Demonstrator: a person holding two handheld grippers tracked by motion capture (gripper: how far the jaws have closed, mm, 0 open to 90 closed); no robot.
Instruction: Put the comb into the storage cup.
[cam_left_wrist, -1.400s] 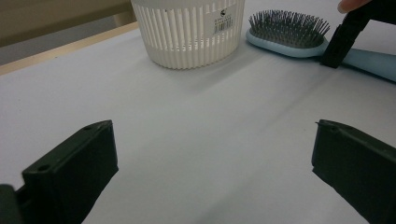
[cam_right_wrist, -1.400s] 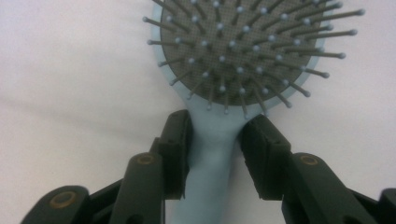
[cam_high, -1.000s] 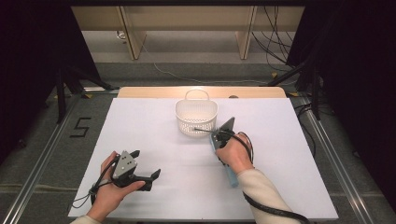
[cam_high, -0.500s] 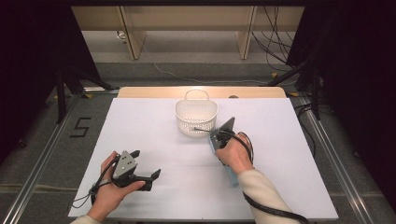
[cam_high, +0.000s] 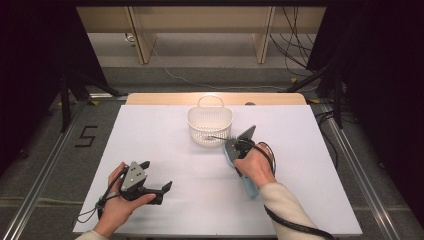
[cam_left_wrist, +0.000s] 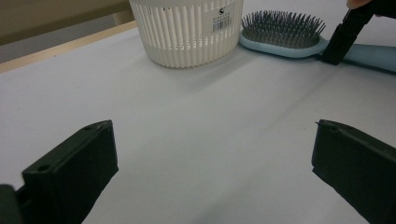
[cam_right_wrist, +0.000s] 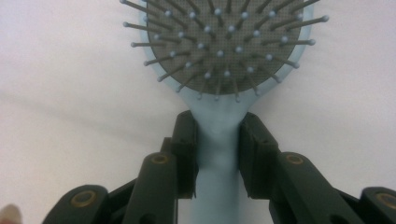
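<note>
The right gripper (cam_right_wrist: 217, 154) has its jaws narrowed onto the neck of the brush (cam_right_wrist: 219, 51), pads pressing both sides of the pale blue handle just below the head. In the high view the brush (cam_high: 248, 187) lies flat on the white table (cam_high: 165, 135), right of centre, its long axis running from lower right up toward the basket (cam_high: 210, 125). The bristles face up, and the head points at the basket's near right wall, just beside it. The left gripper (cam_high: 152, 187) rests at lower left, jaws wide and empty, well apart from the brush. The right hand is plainly the nearer, and any lift would travel up-frame along the handle's line into the basket.
</note>
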